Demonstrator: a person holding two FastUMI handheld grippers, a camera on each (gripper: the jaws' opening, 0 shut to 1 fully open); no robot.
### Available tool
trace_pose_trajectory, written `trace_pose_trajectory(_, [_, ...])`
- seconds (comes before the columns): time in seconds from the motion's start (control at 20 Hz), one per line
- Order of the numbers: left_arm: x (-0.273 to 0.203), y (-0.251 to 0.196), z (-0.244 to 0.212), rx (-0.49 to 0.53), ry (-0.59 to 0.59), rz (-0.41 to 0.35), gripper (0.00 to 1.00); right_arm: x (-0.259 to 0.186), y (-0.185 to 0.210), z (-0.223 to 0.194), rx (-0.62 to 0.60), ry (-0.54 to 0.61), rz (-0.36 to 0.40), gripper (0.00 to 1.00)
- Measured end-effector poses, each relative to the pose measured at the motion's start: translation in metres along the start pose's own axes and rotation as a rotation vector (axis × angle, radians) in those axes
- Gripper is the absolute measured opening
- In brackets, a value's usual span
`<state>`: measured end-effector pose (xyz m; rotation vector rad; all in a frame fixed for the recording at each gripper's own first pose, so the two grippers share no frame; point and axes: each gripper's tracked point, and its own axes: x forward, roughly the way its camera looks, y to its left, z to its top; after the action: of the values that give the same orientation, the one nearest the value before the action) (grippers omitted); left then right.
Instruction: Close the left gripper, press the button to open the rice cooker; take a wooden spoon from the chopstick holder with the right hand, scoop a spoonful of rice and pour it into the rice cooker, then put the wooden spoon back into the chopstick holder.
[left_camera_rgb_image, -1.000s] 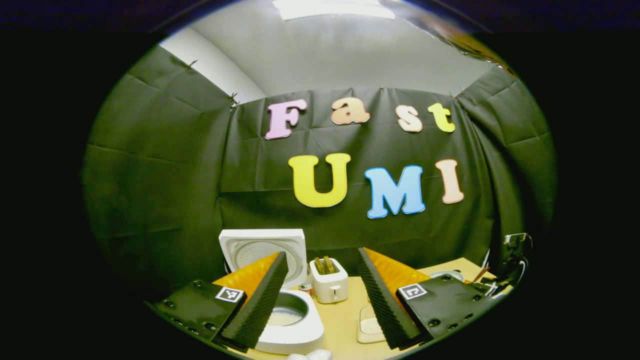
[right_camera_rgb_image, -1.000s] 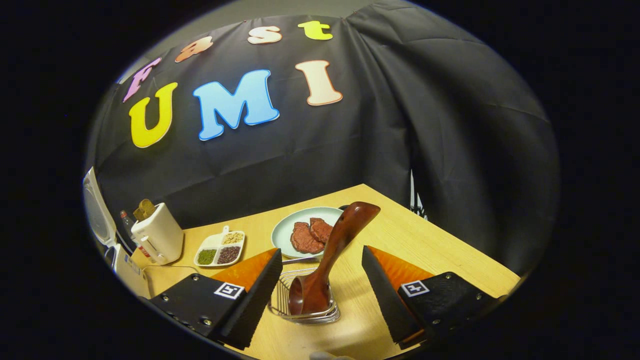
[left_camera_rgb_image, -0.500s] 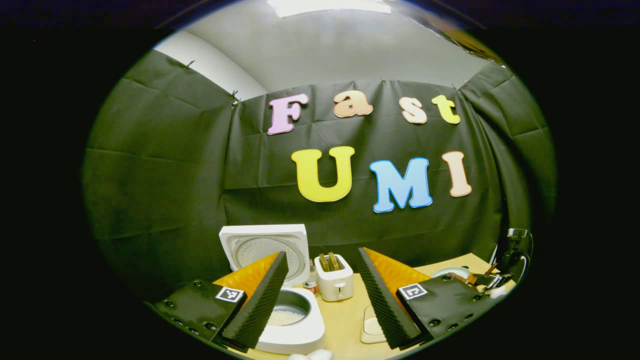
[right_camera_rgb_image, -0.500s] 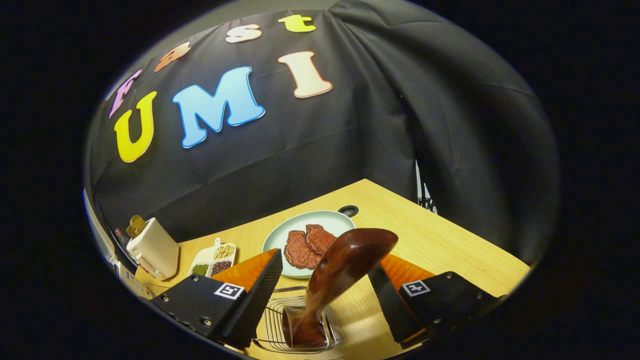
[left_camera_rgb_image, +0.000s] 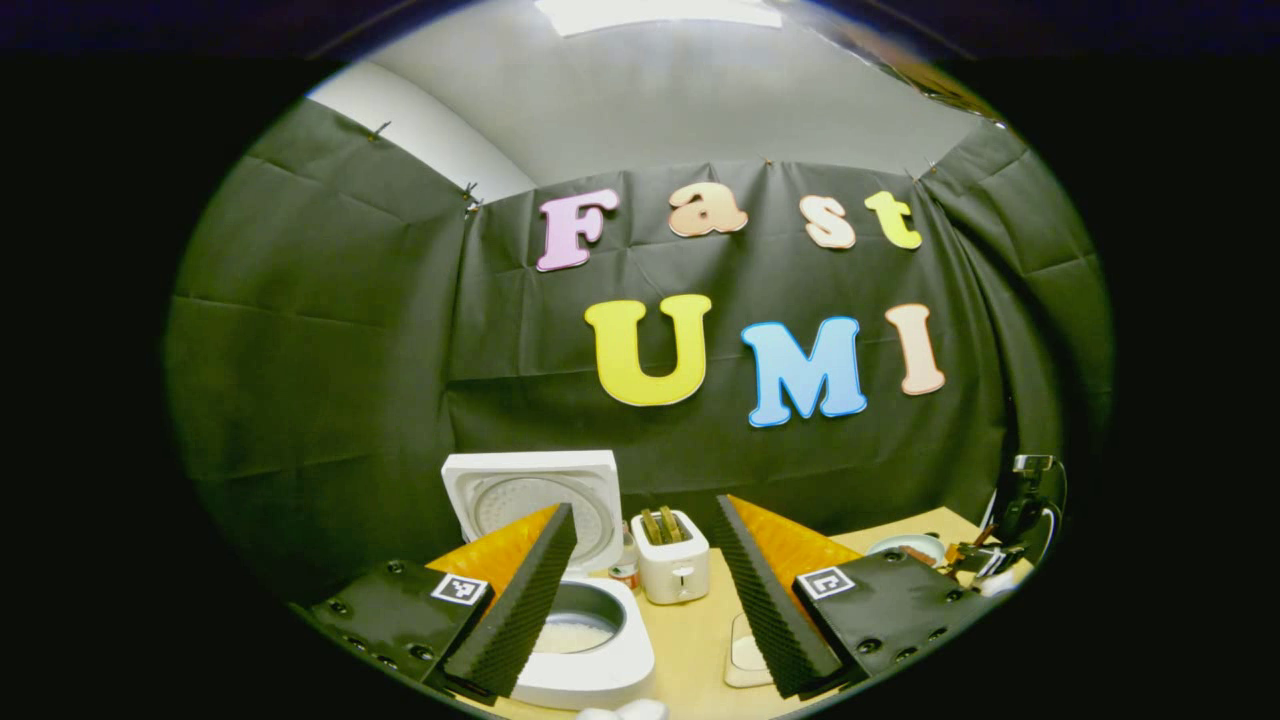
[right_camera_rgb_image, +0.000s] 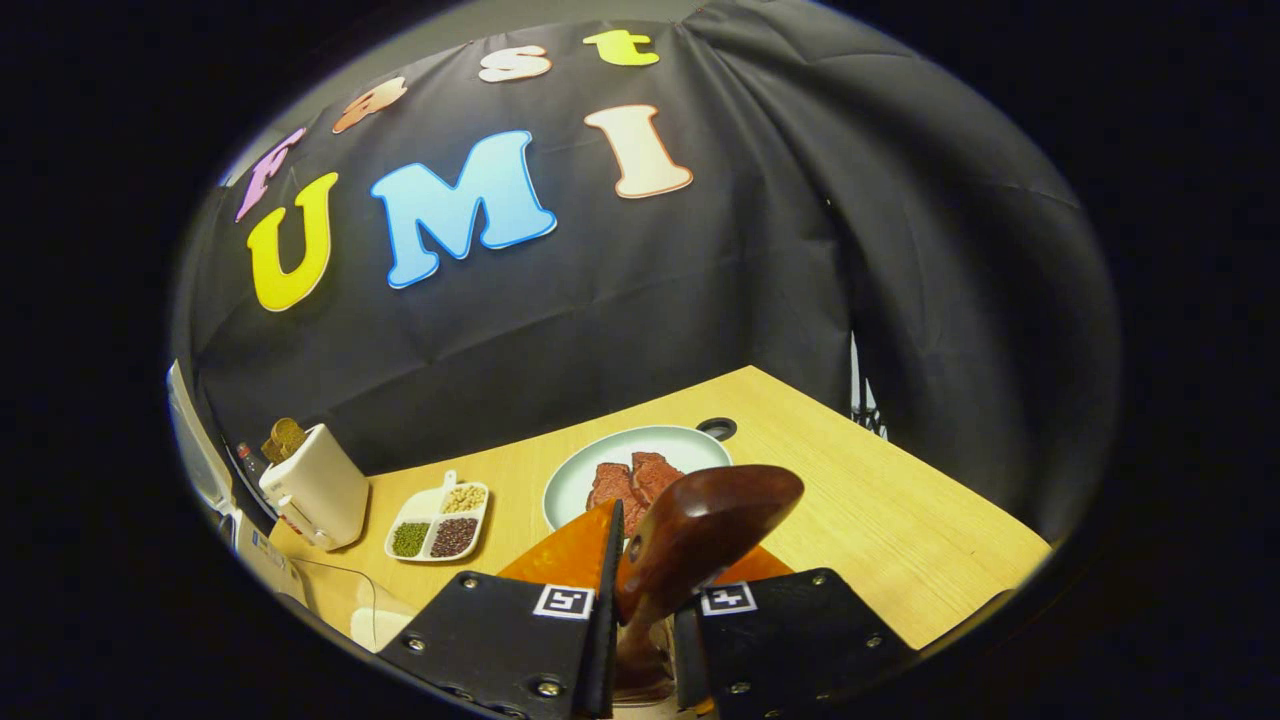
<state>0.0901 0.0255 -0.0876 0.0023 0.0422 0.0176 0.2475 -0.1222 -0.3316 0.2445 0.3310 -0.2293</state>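
Observation:
The white rice cooker (left_camera_rgb_image: 585, 650) stands open in the left gripper view, lid (left_camera_rgb_image: 530, 495) upright, pale rice in its pot. My left gripper (left_camera_rgb_image: 643, 510) hovers over it, open and holding nothing. In the right gripper view my right gripper (right_camera_rgb_image: 645, 590) is shut on the handle of the dark wooden spoon (right_camera_rgb_image: 700, 520), whose broad end sticks up between the fingers. The chopstick holder is hidden beneath the fingers. Far right in the left gripper view, the right gripper (left_camera_rgb_image: 995, 560) shows small above the table.
A white toaster (left_camera_rgb_image: 672, 565) (right_camera_rgb_image: 315, 485) stands beside the cooker. A small white dish (left_camera_rgb_image: 745, 655) lies near it. On the wooden table (right_camera_rgb_image: 900, 510) sit a plate with meat slices (right_camera_rgb_image: 600, 460) and a divided tray of beans (right_camera_rgb_image: 440, 520).
My right gripper has come down around the spoon and shut on its handle; one second ago it was open above the wire holder. The left gripper has barely moved.

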Motion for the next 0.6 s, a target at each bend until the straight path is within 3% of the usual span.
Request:
trace_pose_trajectory(0.3, [-0.005, 0.021, -0.006, -0.017, 0.006, 0.002, 0.98, -0.030, 0.030, 0.060, -0.089, -0.109, 0.012, 0.20])
trace_pose_trajectory(0.6, [-0.011, 0.054, -0.011, -0.031, 0.005, 0.015, 0.98, -0.083, 0.119, 0.127, -0.226, -0.205, 0.093, 0.24])
